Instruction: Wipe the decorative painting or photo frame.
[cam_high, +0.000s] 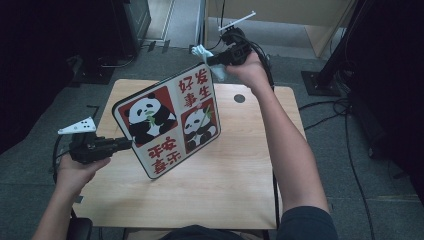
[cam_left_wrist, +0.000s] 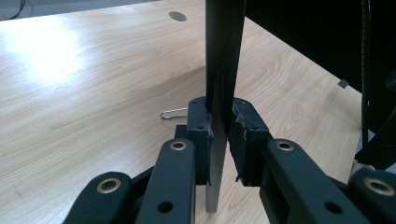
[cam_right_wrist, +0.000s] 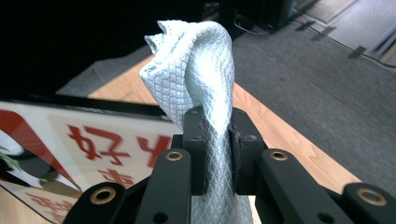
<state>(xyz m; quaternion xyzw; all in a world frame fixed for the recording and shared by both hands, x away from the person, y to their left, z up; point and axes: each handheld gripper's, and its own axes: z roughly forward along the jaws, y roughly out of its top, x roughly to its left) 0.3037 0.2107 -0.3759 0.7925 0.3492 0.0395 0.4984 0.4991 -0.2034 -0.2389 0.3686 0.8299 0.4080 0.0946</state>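
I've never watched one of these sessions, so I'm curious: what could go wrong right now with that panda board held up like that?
1. The left hand-held gripper pinches the square panda-print board by just one edge, tilted above the light wooden table; it might twist or slip out.
2. The right hand-held gripper clamps a pale diamond-textured cloth at the board's top corner; pressing there might lever the board loose.
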